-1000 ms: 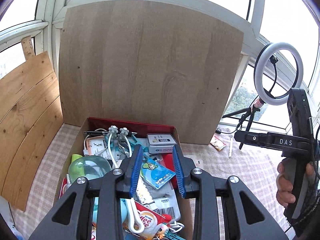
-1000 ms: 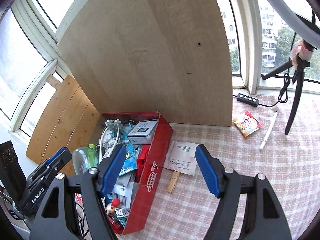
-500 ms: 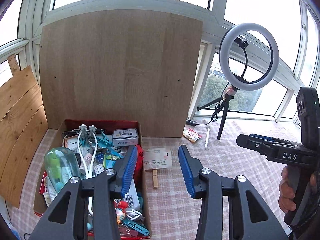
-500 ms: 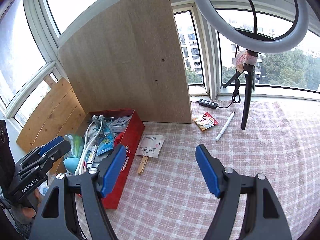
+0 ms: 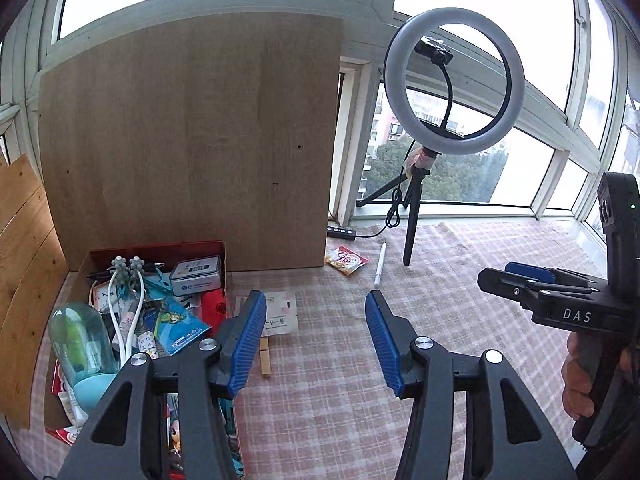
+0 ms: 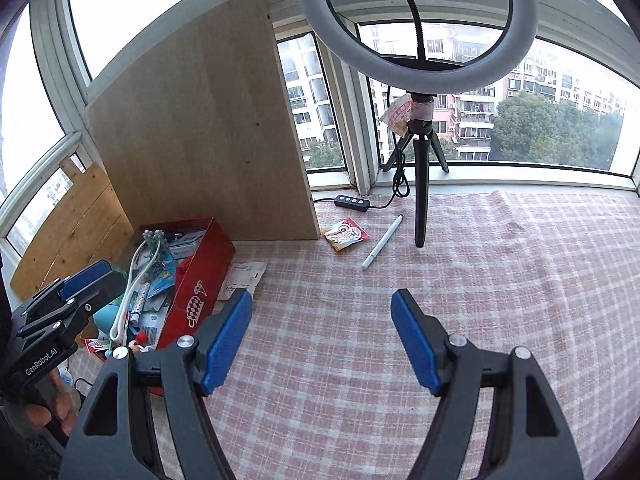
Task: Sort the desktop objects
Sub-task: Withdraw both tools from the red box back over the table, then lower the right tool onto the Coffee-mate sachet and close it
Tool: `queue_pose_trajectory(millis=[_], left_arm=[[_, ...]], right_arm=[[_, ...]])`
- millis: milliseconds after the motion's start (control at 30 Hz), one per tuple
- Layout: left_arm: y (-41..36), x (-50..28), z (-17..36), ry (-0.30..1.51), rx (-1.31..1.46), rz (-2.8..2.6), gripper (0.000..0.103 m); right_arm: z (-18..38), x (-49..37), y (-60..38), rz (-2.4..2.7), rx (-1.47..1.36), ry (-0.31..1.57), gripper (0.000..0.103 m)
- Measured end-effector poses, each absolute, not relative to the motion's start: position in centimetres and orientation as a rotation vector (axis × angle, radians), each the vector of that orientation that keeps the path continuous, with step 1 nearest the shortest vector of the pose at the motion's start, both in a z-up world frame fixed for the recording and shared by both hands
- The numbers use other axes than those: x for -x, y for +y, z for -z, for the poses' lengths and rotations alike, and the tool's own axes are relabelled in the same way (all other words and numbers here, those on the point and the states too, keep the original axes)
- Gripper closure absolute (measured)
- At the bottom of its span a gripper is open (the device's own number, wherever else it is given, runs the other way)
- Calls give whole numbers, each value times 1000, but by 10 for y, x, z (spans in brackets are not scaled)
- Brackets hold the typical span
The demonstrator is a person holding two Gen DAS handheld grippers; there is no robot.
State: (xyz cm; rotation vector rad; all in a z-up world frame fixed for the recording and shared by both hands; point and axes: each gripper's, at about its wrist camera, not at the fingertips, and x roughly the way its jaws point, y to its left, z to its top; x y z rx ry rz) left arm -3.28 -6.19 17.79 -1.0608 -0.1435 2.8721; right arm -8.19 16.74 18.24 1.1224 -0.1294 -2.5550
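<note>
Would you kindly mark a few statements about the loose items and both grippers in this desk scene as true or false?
1. Both grippers are open and hold nothing. True: the left gripper and right gripper have jaws spread wide.
2. The white pen lies inside the red box. False: it lies on the checked cloth, near the tripod leg.
3. The snack packet lies between the board and the pen. True.
4. The clothespin is clipped to the box rim. False: it lies on the cloth beside the box.
5. The ring light lies flat. False: it stands on its tripod.
</note>
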Motion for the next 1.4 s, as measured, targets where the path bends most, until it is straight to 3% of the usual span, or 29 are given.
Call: queue_pose_trajectory(millis=[67,400,433,500,533,733,867,967,1033,1100,1133,1400], left_arm=[[-57,38,-172,-135,1080,-2857,45],[-20,76,-122,-113,1232,-2740,44],[-17,81,-119,-107,1241,-2733,44],[-10,92,-115,-97,1255,-2720,44],[-7,96,-113,-99,1257,-2713,44],[2,111,-102,-94,1288,-2690,44],[3,117,-93,-92,1319,-2675,44],[-1,113,-91,-109,1323,-2672,44],[-5,108,-90,-126,1323,-2669,44],[-9,101,-90,-144,1317,-2671,44],[-12,97,-91,-153,1314,-2672,44],[-34,75,-98,-223,1286,-2700,44]], right_arm=[[-177,86,175,2559,-1139,-134,32],[-139,125,194,2552,-1239,-142,34],[-136,132,195,2551,-1249,-156,38],[-126,149,194,2535,-1304,-159,76],[-119,158,192,2515,-1333,-169,79],[-85,205,185,2478,-1449,-180,78],[-68,231,179,2407,-1498,-251,67],[-63,249,161,2398,-1505,-172,67],[-61,260,149,2392,-1508,-129,70],[-58,271,138,2388,-1508,-99,91],[-56,277,132,2386,-1508,-85,96],[-34,322,100,2320,-1534,-44,99]])
